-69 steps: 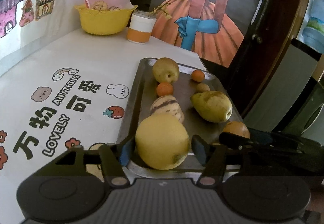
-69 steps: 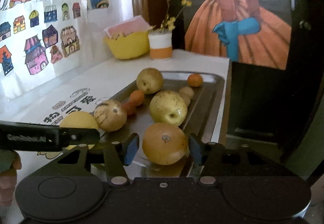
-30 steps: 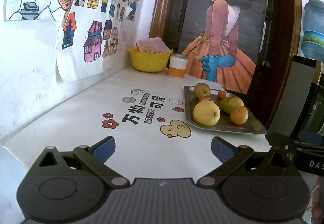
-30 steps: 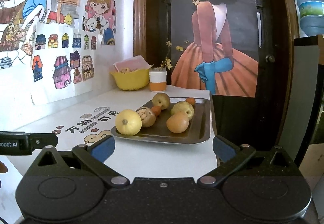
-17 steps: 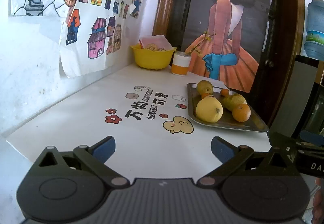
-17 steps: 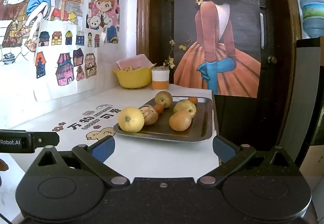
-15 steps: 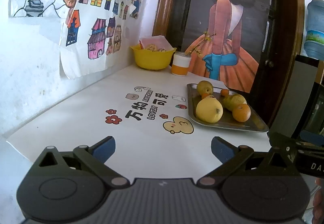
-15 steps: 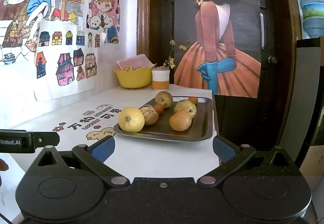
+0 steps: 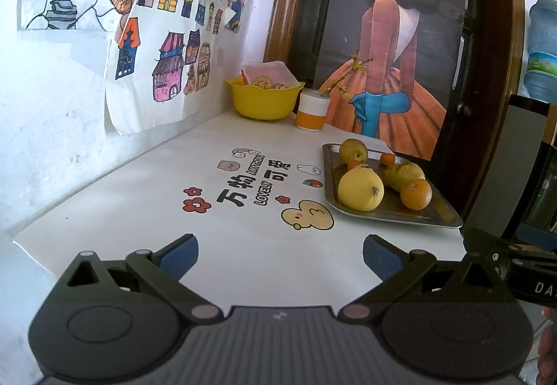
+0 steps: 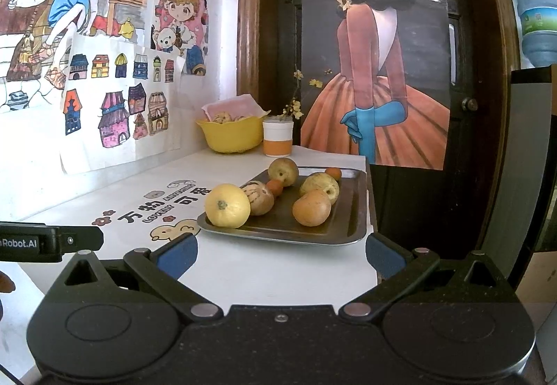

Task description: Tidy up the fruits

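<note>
A metal tray (image 9: 431, 218) (image 10: 355, 210) sits at the table's right edge with several fruits on it. At its near end lie a big yellow fruit (image 9: 360, 189) (image 10: 227, 205) and an orange (image 9: 415, 194) (image 10: 311, 208). Behind them are a striped melon (image 10: 260, 197), a green-yellow pear (image 9: 403, 173) (image 10: 320, 185), another pear (image 9: 353, 150) (image 10: 284, 171) and small tangerines (image 9: 387, 159) (image 10: 333, 172). My left gripper (image 9: 280, 254) is open and empty over the table's near edge, well short of the tray. My right gripper (image 10: 281, 256) is also open and empty, just before the tray.
A yellow bowl (image 9: 263, 101) (image 10: 231, 136) and a white and orange cup (image 9: 312, 109) (image 10: 277, 136) with a twig stand at the back. Drawings hang on the left wall, and a dark door with a poster rises behind. The table drops off right of the tray.
Both grippers let go of the yellow fruit and the orange, opened wide and drew back from the tray. Over the last half second almost nothing moved.
</note>
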A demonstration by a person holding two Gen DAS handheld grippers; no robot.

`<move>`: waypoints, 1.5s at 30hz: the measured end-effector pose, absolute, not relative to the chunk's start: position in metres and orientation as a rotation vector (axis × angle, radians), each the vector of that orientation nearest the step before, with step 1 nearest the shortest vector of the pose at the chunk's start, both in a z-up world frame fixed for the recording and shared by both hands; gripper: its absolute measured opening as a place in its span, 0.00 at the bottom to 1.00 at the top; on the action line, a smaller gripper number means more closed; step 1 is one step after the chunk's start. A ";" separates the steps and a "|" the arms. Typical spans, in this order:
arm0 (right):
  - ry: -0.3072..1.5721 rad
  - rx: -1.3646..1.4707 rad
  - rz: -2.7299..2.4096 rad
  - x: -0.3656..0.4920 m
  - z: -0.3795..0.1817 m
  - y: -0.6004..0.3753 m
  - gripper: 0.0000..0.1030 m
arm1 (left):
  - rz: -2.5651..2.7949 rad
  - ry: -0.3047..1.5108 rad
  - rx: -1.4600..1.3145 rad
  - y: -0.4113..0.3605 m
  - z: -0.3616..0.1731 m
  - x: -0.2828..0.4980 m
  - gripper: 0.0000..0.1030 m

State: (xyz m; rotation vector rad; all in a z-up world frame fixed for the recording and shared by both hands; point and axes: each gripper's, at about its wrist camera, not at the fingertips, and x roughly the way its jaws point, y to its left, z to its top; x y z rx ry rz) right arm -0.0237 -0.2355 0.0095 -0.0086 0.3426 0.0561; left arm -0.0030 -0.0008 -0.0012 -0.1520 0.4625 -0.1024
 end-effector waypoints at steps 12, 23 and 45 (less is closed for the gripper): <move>0.340 -0.009 0.056 -0.024 0.010 -0.234 0.99 | -0.104 0.463 -0.151 -0.001 -0.001 -0.003 1.00; 0.338 -0.012 0.062 -0.025 0.011 -0.233 0.99 | -0.103 0.467 -0.151 -0.001 -0.002 -0.003 1.00; 0.357 -0.016 0.082 -0.022 0.006 -0.234 0.99 | -0.097 0.520 -0.178 -0.002 -0.003 -0.001 1.00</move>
